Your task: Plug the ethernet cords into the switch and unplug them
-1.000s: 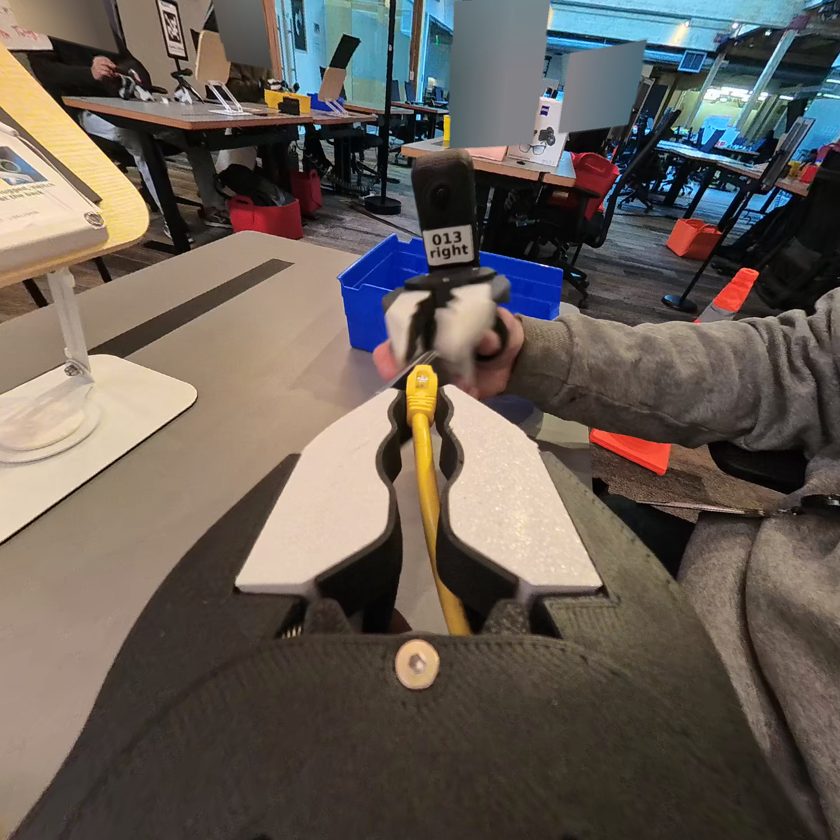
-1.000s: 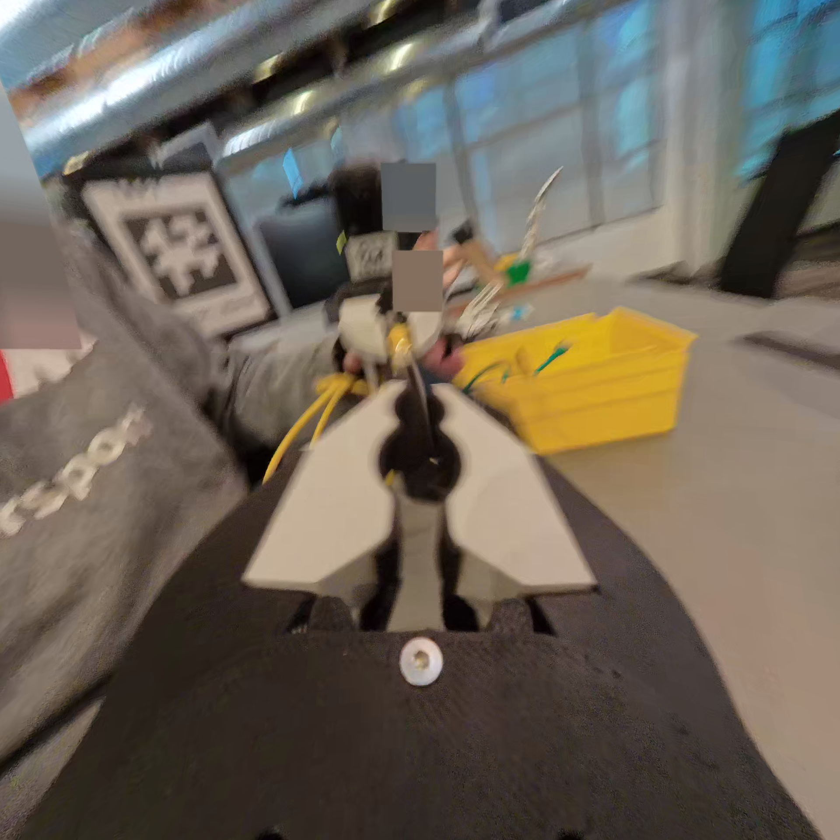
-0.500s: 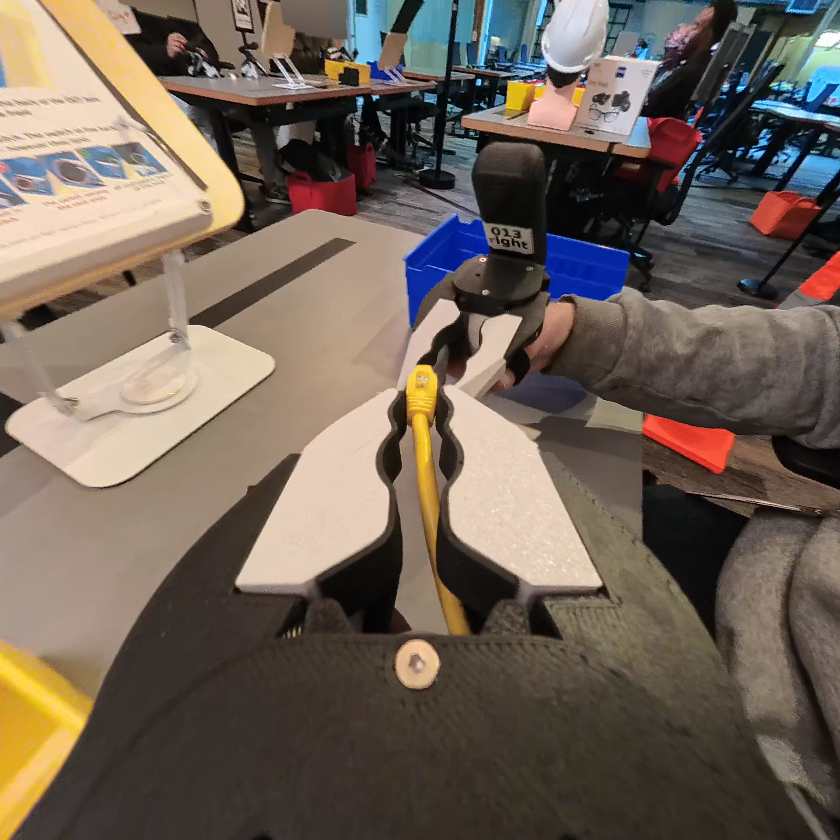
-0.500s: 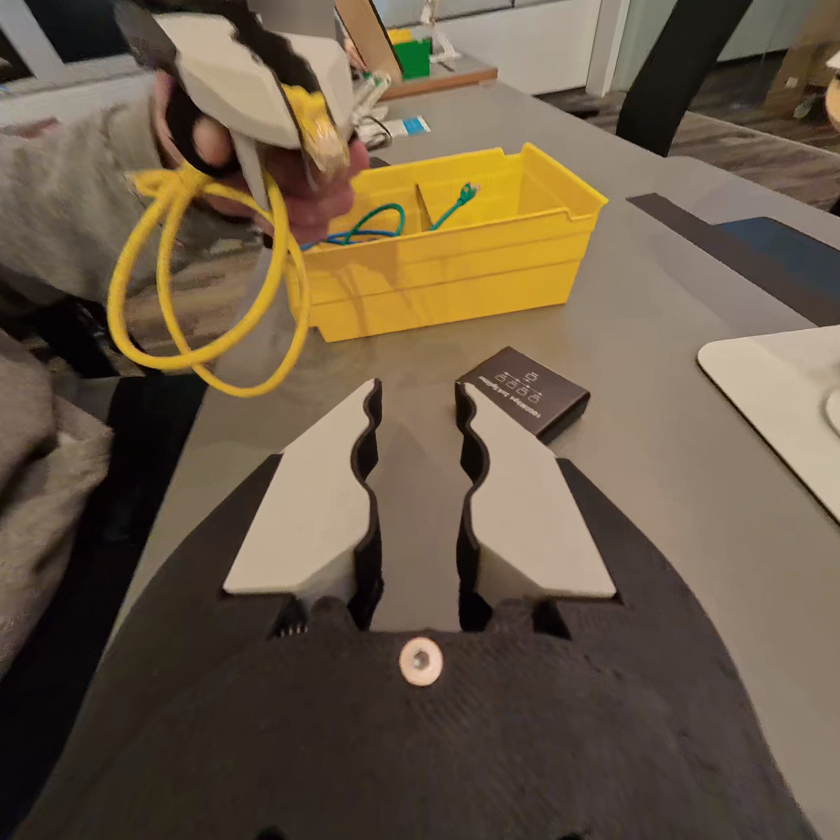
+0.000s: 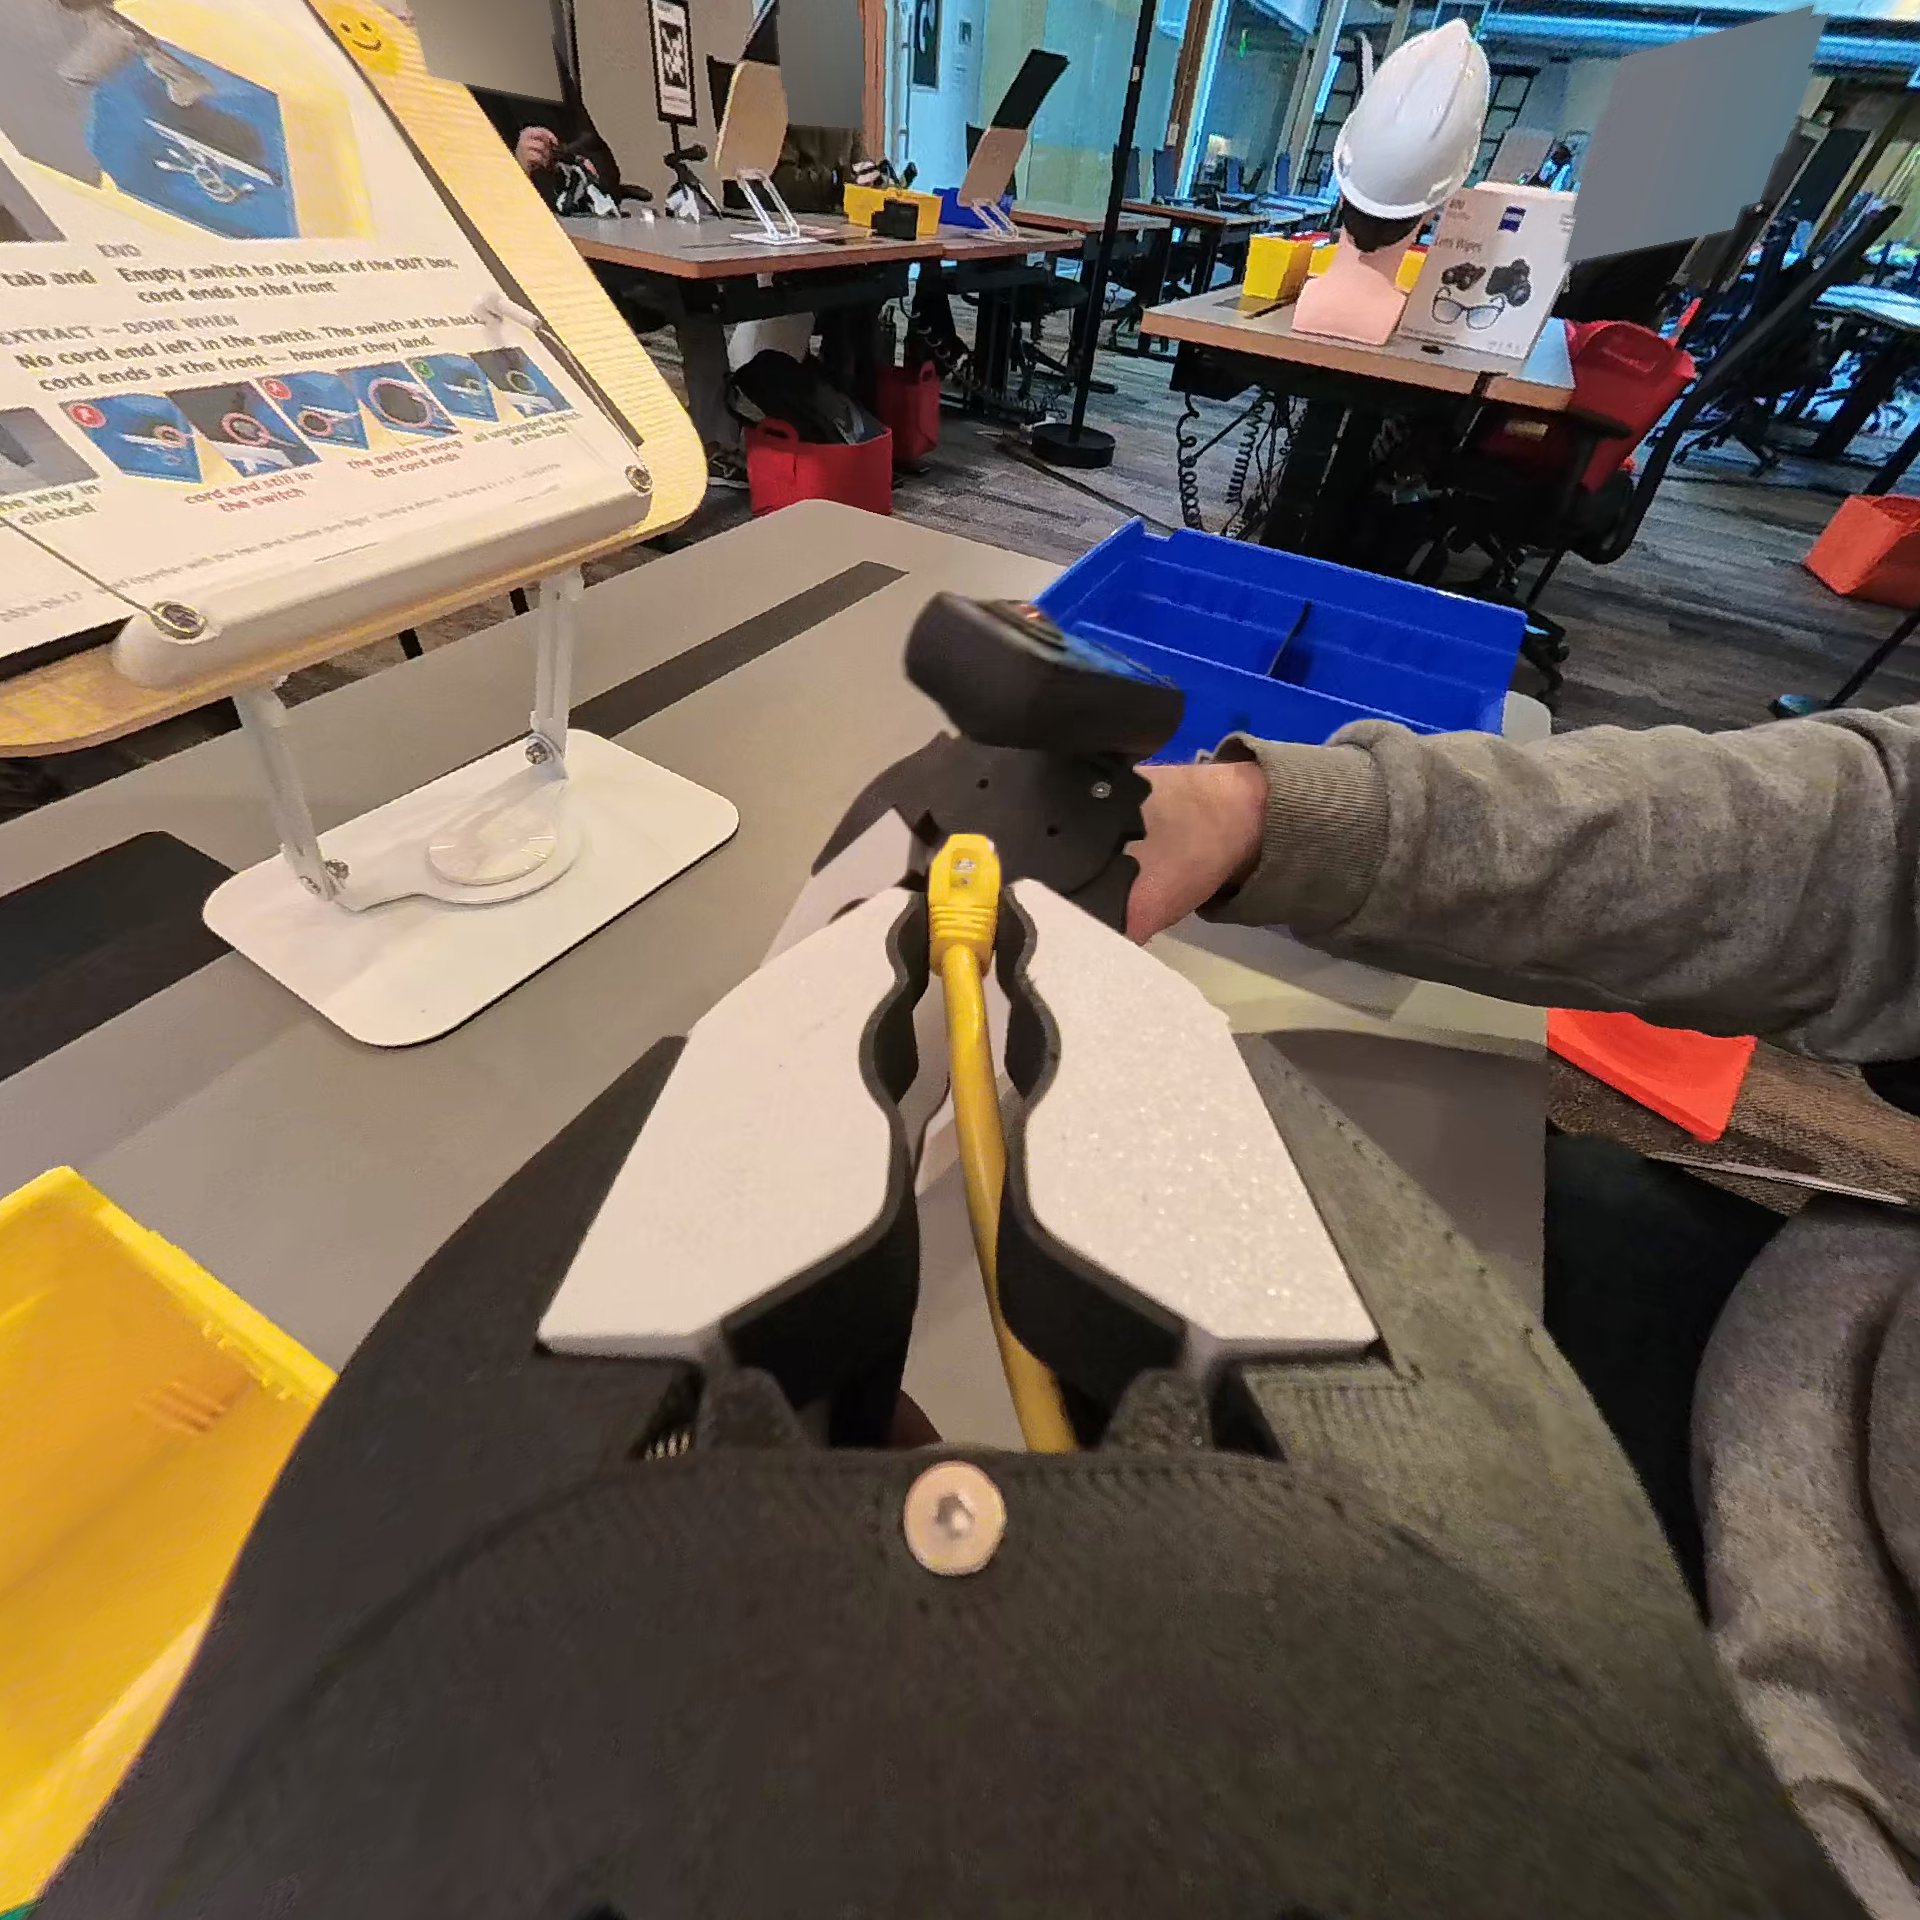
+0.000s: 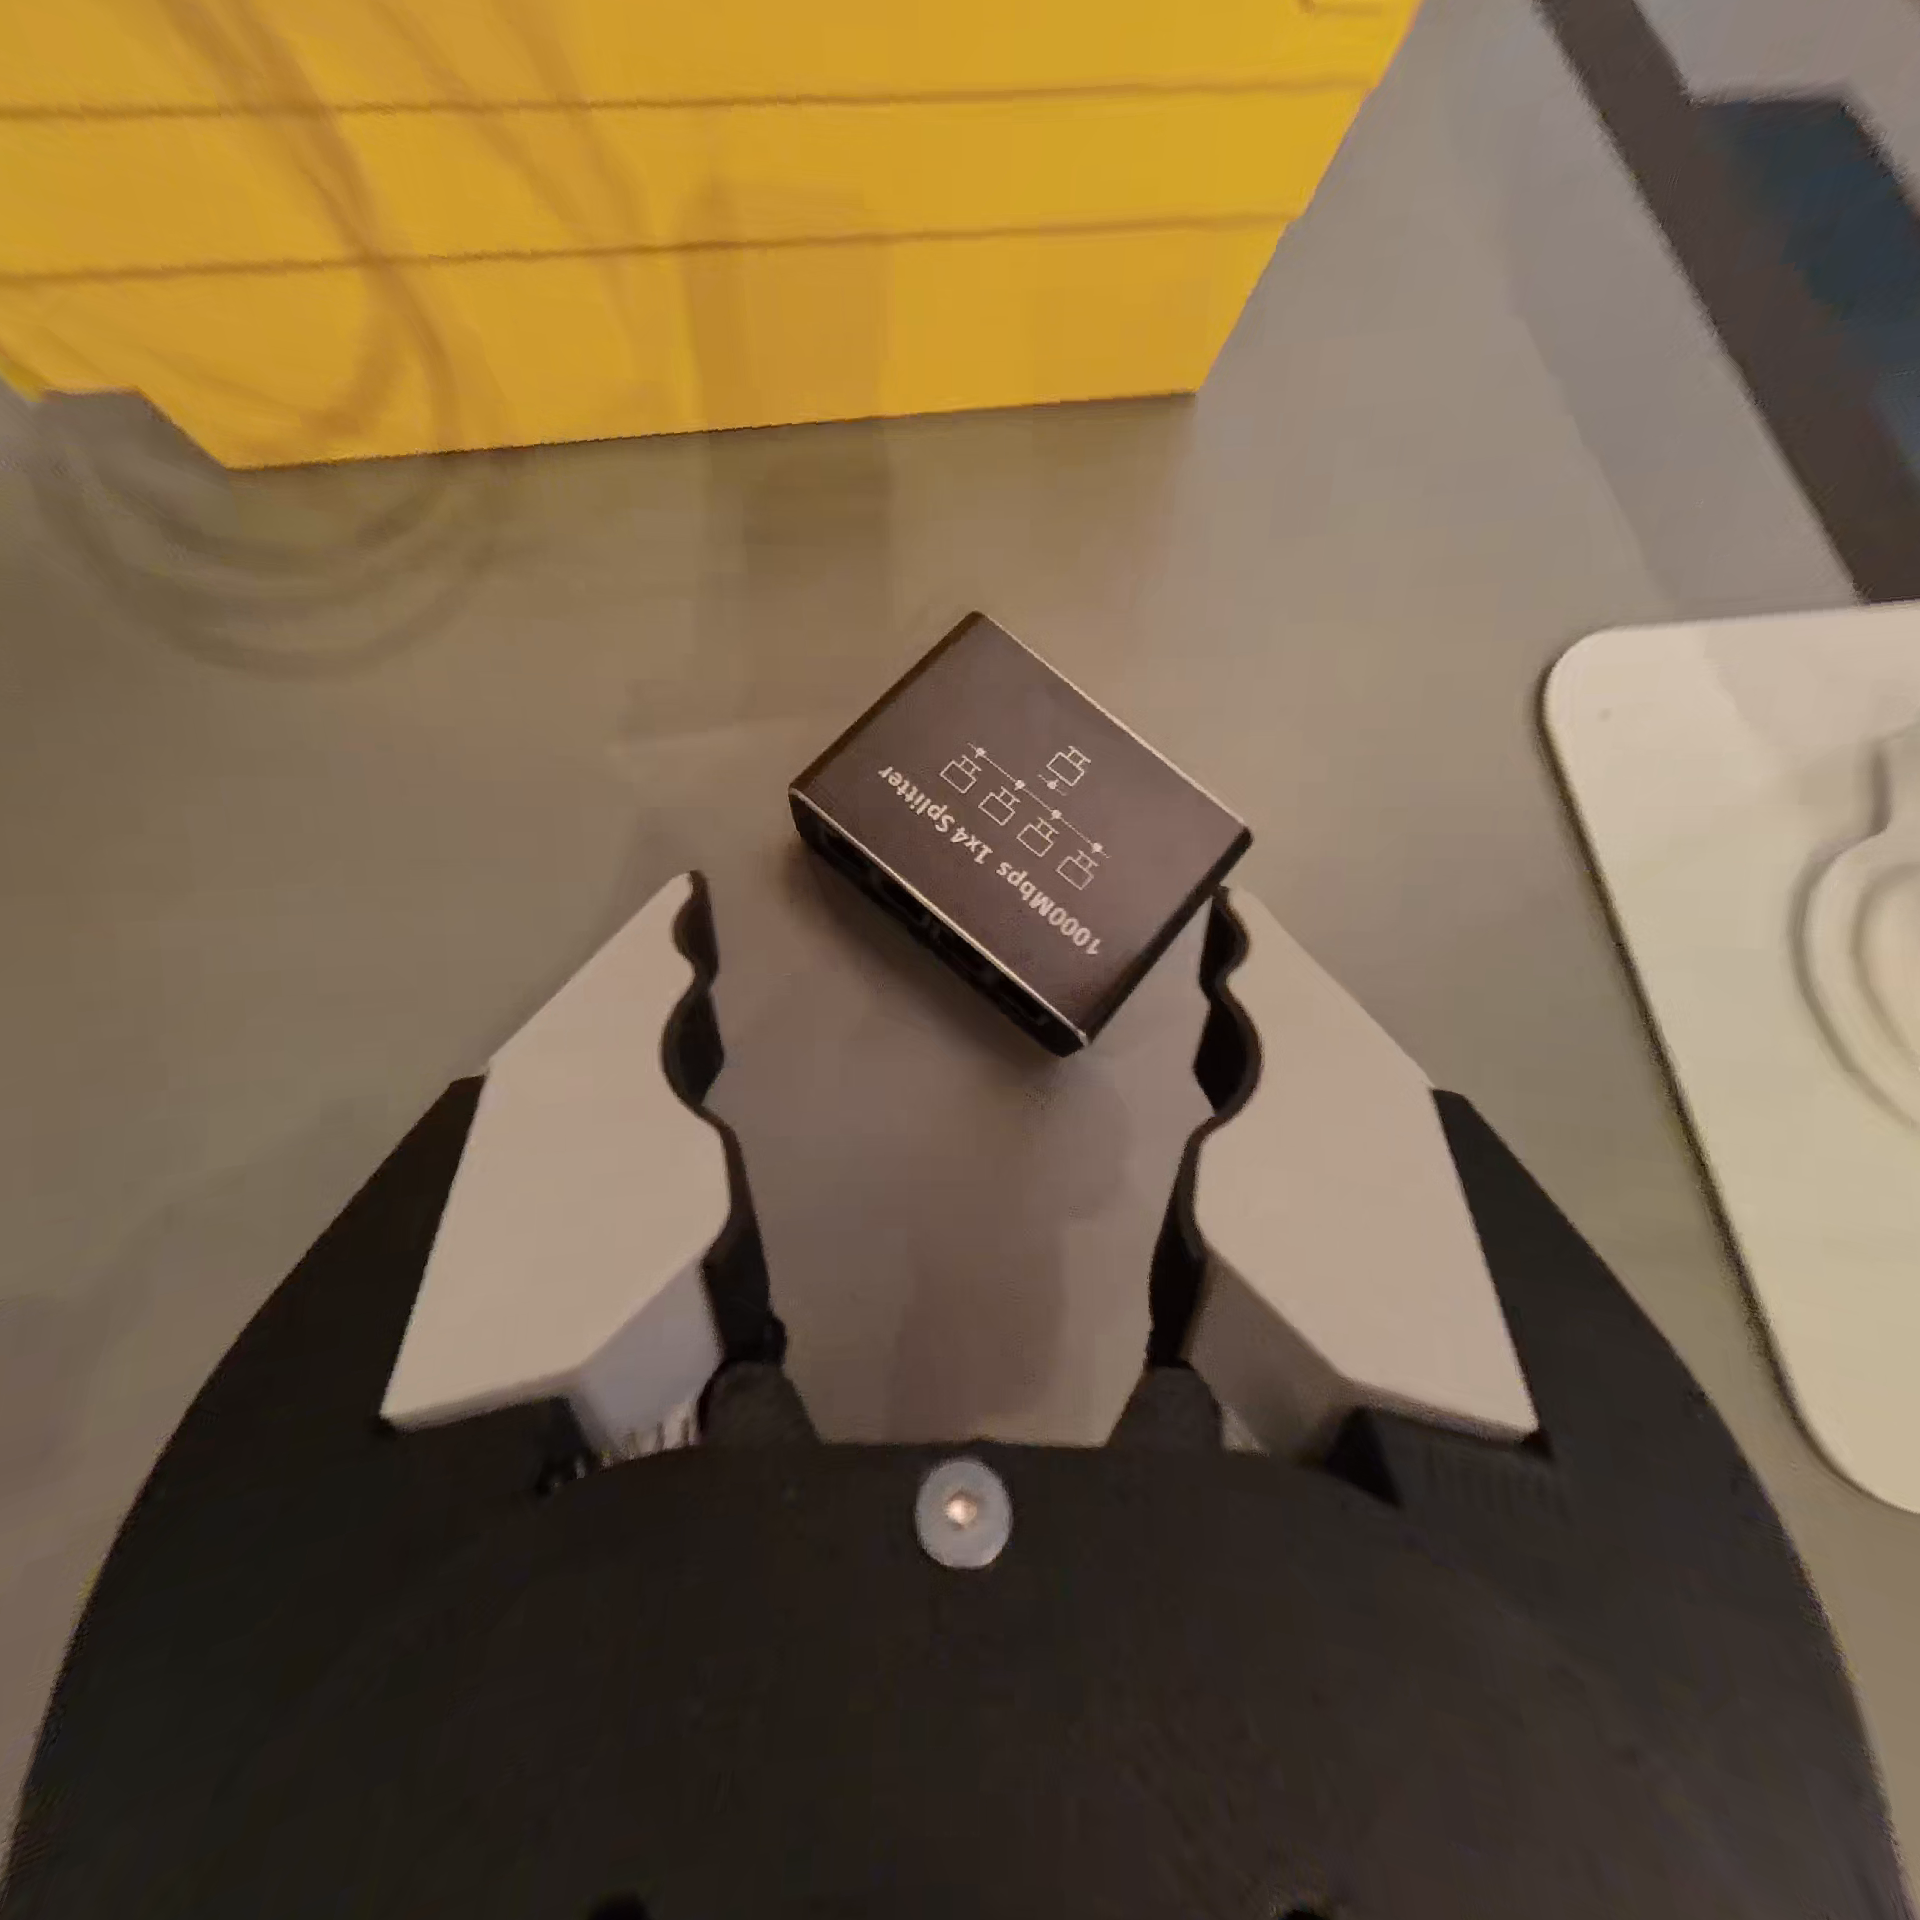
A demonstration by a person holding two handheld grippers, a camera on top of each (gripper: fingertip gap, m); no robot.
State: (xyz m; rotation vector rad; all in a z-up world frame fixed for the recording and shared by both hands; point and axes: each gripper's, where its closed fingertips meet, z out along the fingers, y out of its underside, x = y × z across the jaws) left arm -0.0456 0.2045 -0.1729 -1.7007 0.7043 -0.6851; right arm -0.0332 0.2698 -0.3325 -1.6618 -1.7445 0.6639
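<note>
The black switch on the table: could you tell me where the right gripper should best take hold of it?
Probably across the two short ends of the switch, from above. It lies flat and skewed, ports toward the open right gripper, so turn the jaws to match and keep the ports clear.

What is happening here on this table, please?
A person works with two handheld grippers. The left gripper is shut on a yellow ethernet cord, its plug sticking out past the tips. The right gripper has its jaws wide open and hangs low over a small black switch lying on the grey table, in front of a yellow bin. Nothing is plugged into the ports that can be seen.
</note>
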